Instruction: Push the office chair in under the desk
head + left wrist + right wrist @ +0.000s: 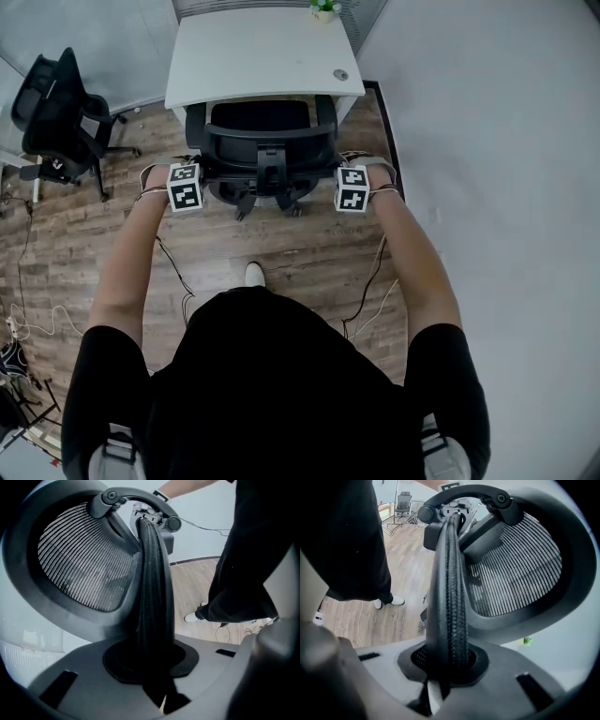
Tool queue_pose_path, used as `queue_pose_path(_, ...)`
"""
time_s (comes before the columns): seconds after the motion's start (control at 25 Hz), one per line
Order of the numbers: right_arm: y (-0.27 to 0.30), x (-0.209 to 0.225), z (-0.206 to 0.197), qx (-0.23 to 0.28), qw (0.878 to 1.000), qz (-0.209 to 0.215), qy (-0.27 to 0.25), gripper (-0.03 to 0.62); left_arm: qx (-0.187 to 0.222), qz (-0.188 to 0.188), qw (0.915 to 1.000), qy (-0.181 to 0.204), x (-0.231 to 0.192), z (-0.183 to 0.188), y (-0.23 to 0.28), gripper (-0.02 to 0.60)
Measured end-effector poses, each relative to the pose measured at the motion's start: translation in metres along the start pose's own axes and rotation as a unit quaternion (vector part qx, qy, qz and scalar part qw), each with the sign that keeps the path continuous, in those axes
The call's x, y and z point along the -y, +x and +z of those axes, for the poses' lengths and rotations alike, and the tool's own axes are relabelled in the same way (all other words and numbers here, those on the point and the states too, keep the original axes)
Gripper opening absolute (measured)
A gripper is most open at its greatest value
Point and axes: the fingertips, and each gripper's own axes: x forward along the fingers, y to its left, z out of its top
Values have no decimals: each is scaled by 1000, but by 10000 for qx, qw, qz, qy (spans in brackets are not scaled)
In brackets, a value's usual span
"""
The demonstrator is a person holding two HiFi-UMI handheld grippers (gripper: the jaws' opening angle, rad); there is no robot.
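Clamping chair (260,142); left tool (197,174), right tool (341,176)

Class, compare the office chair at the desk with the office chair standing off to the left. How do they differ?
The desk chair is partly under the white desk; the spare chair stands on open floor. The desk chair's backrest is clamped by the left gripper and right gripper; the spare chair is untouched. Both are black.

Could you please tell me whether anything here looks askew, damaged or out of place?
Nothing stands out. The chair sits square to the desk, with the left claw and right claw each shut on a side edge of its backrest.
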Motion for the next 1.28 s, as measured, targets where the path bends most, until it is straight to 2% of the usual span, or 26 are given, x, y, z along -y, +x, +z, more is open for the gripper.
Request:
queue_pose_path(0.12,-1,-2,0,-30,10000,18,-3,51,-15,-21,10000,47,1,-1,-1,74)
queue_pose_path(0.2,-2,-6,2,-39,9998,172,13,57,-55,-137,9998,95,5,-2,-1,105)
queue_pose_path(0.48,-3,-25,0,-119,9978,658,1,215,-242,-483,9983,210,19,-4,1,268)
queue_pose_path(0.72,-21,-14,-6,-85,9971,732,164,267,-439,-574,9972,191,25,-7,2,310)
queue_pose_path(0.84,-38,1,-8,145,9983,534,187,267,-463,-429,9980,76,15,-10,-5,324)
queue_pose_path(0.96,-62,4,-2,660,9958,293,554,267,-155,-76,9996,-232,1,-4,-23,325)
queue_pose_path(1.04,-89,11,11,1357,9844,101,1118,267,222,264,9976,-594,-6,5,-41,325)
queue_pose_path(1.12,-120,18,29,2289,9561,-48,1831,267,785,713,9883,-1094,-10,17,-67,325)
queue_pose_path(1.2,-153,24,44,3174,9169,-166,2413,265,1409,1190,9694,-1618,-9,34,-94,325)
queue_pose_path(1.28,-186,26,57,3892,8763,-269,2827,265,1986,1535,9461,-2047,-2,58,-120,324)
